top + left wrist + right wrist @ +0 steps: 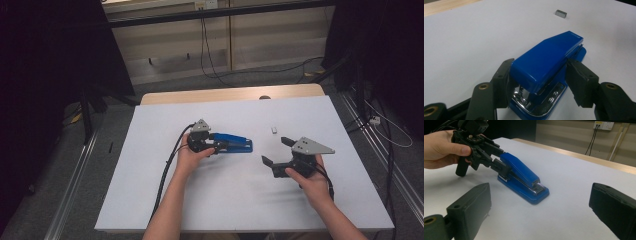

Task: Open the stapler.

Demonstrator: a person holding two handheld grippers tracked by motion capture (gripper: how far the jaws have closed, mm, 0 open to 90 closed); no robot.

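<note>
A blue stapler (234,142) lies flat on the white tabletop (225,200), a little left of centre. My left gripper (218,145) comes at it from the left and is shut on its rear end. In the left gripper view both black pads (580,80) lie against the sides of the stapler (546,60) by its hinge. My right gripper (275,150) rests open to the right of the stapler, pointing left at it, with nothing between its fingers. The right gripper view shows the stapler (524,180) ahead and the left gripper (501,166) clamped on its back.
A small grey block of staples (274,130) lies on the table beyond the stapler's front end, also seen in the left gripper view as a block (561,13). A wooden strip (225,95) edges the far side. Cables trail on the floor behind.
</note>
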